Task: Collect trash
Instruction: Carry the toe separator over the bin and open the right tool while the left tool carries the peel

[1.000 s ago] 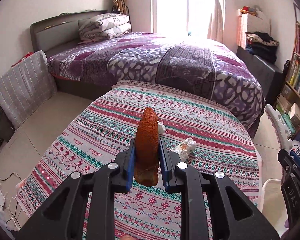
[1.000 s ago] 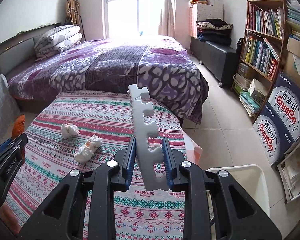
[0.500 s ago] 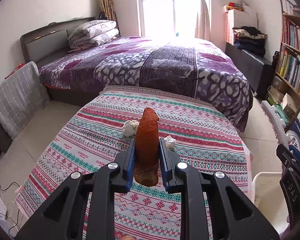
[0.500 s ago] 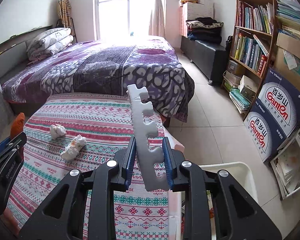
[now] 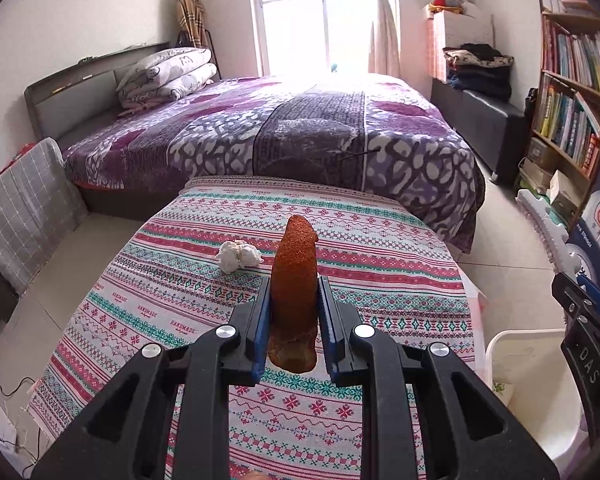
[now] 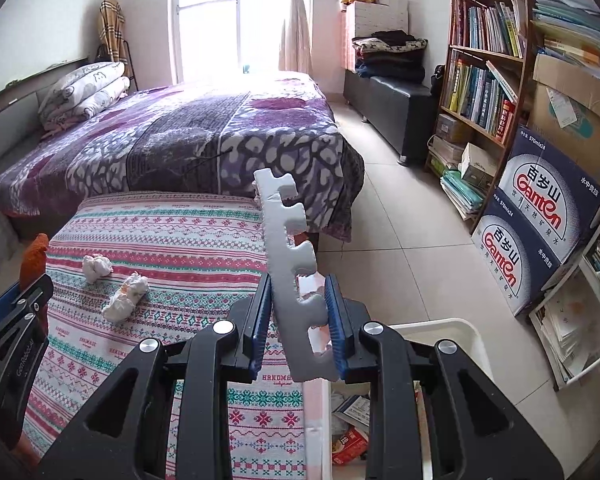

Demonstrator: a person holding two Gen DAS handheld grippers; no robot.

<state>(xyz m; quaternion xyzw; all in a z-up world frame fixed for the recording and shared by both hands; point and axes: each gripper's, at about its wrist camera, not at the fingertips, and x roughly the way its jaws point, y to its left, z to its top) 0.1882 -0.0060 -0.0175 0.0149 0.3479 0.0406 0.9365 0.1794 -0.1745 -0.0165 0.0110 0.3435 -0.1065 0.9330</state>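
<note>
An orange-brown spongy scrap (image 5: 293, 280) stands upright in the left claw (image 5: 293, 312), clenched between its blue pads above the patterned table (image 5: 380, 264). A white notched foam strip (image 6: 290, 248), long and toothed along one edge, is clamped in the right claw (image 6: 299, 320) and leans up and to the left out of the jaws. Both claws are grasping trash, neither released.

Just beyond the right claw, at the table's right edge, sits a white bin (image 6: 452, 326) on the floor; paper and wrappers show inside it. From the left wrist view the same bin's rim (image 5: 520, 336) appears low at the right, beside the table corner.

Two crumpled white tissue wads remain on the cloth: one rounder wad (image 6: 96, 267) further back and a longer wad (image 6: 126, 297) with an orange stain nearer. The left view shows only one of them (image 5: 238, 255), just left of the held scrap.

The step in hand looks like carrying two picked pieces toward the bin. The foam strip seems nearly over the opening; the next move calls for bringing it squarely above the bin and opening the right jaws, then swinging the left claw across the table edge to drop the scrap. The strip's length could catch on the rim. The tissues are left to collect afterwards.

Behind the table is a bed (image 5: 300, 132) with a purple cover, and a bookshelf (image 6: 488, 64) lines the right wall.
</note>
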